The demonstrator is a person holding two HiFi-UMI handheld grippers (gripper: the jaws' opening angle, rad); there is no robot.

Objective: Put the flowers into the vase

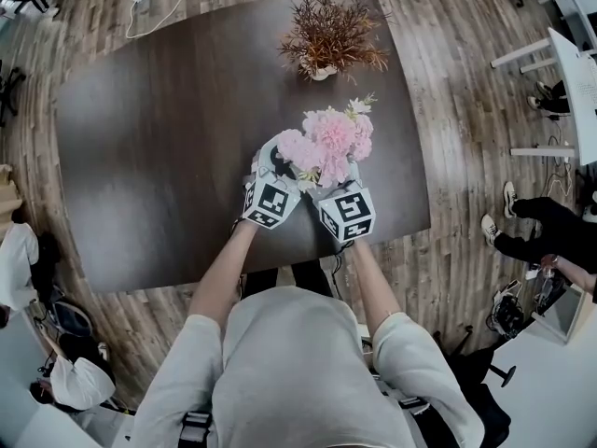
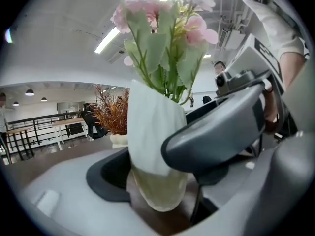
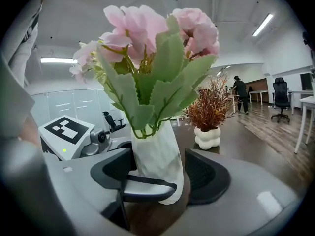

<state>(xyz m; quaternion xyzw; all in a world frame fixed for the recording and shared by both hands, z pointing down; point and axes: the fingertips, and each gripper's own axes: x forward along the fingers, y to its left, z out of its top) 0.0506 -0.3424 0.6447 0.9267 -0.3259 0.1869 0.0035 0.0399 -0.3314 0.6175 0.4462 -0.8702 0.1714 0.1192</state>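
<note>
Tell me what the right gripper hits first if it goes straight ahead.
The white vase, standing between the open jaws of the right gripper. A finger of the left gripper crosses the vase's front, so it may touch first; depth is unclear.

Pink flowers [image 1: 328, 143] in vase [image 1: 314, 183], dark table [image 1: 159, 147].
Left gripper [image 1: 276, 168] and right gripper [image 1: 341, 177] flank the vase; a dried plant [image 1: 326, 35] stands well apart, farther back.

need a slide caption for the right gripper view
Pink flowers in the white vase, framed by the open jaws of the right tool.
</note>
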